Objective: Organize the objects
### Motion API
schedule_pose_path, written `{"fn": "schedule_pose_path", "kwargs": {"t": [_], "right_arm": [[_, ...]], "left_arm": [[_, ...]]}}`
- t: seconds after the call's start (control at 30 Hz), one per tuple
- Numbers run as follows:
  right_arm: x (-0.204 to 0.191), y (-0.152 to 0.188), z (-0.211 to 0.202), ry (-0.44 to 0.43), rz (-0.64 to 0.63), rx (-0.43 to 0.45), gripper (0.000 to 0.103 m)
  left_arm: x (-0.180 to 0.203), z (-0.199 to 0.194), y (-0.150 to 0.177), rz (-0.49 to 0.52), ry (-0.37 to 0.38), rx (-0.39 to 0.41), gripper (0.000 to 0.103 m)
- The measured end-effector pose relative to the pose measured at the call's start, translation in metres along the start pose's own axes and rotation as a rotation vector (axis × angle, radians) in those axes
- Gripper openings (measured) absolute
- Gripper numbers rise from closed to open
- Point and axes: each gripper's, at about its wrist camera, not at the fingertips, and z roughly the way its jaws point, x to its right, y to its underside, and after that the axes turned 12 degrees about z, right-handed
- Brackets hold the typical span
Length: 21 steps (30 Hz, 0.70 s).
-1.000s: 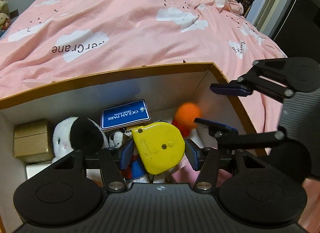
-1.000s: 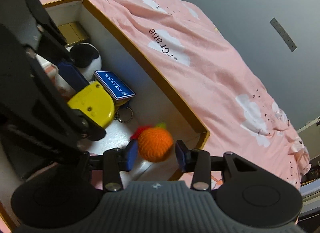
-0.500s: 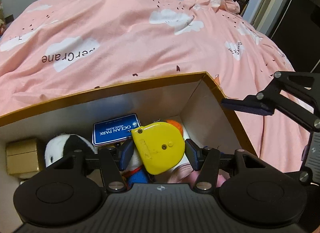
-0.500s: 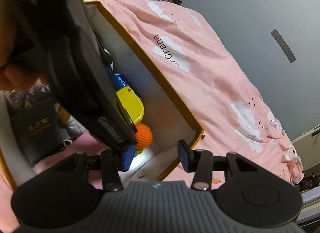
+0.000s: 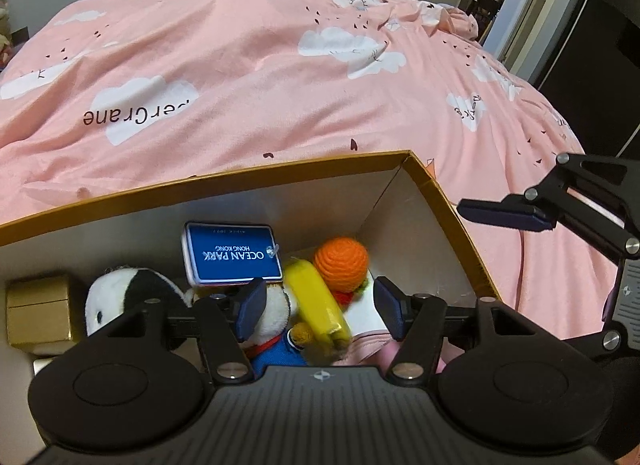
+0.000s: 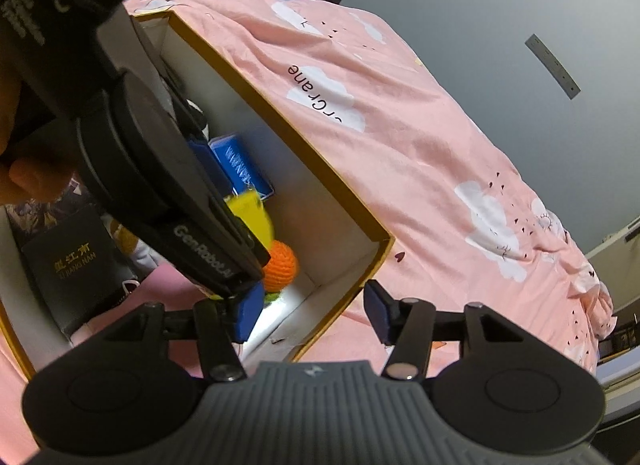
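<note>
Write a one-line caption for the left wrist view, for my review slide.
Left gripper, jaws opening, lets a yellow tape measure drop into the cardboard box beside the orange crochet ball.

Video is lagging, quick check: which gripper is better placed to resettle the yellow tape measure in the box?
Left gripper, probably. Its opening jaws flank the yellow tape measure inside the box, pads clear. The right gripper, opening and empty, sits over the box's rim.
</note>
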Motion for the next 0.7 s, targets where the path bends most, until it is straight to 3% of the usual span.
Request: {"fn": "schedule_pose_path", "kwargs": {"t": [0.27,0.6,0.7], "right_arm": [[-0.004,0.006,-0.016,-0.002,0.028,0.013,0.057],[-0.001,-0.007,-0.069,-0.054,0.171,0.101,0.059],[-0.001,-0.011,-0.088,-0.086,0.244,0.136,0.064]], "left_arm": [[0.002,-0.029,0.005,-0.015,-0.051,0.058,0.071],[0.016,-0.111,0.025,-0.007,-0.269,0.220,0.072],[0.022,-0.140,0.033,0.007,-0.340,0.256,0.076]]}}
